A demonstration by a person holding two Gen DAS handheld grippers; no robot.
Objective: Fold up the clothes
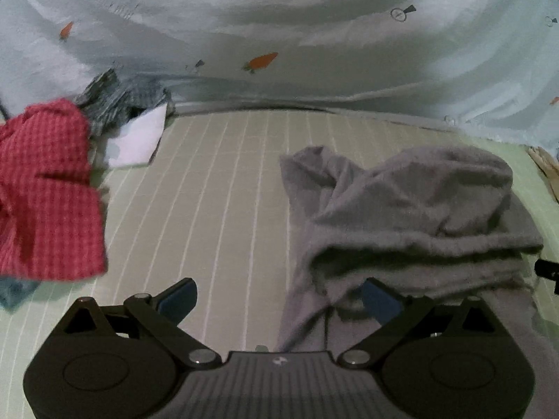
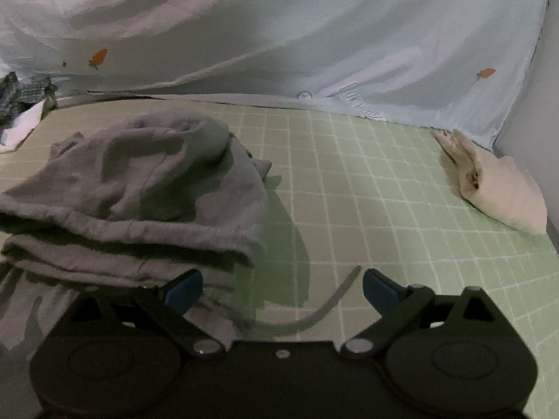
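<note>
A grey garment (image 1: 412,216) lies in a rumpled, partly folded heap on the green checked sheet (image 1: 216,209). My left gripper (image 1: 279,300) is open and empty, its right finger at the heap's near left edge. In the right wrist view the same grey garment (image 2: 139,188) fills the left half, with a grey drawstring (image 2: 325,310) trailing onto the sheet (image 2: 384,209). My right gripper (image 2: 283,289) is open and empty, its left finger at the garment's near right edge.
A red waffle-knit cloth (image 1: 45,188), a dark checked garment (image 1: 122,101) and a white cloth (image 1: 136,136) lie at far left. A folded beige cloth (image 2: 499,188) lies at far right. A pale carrot-print fabric (image 1: 314,35) hangs behind the bed.
</note>
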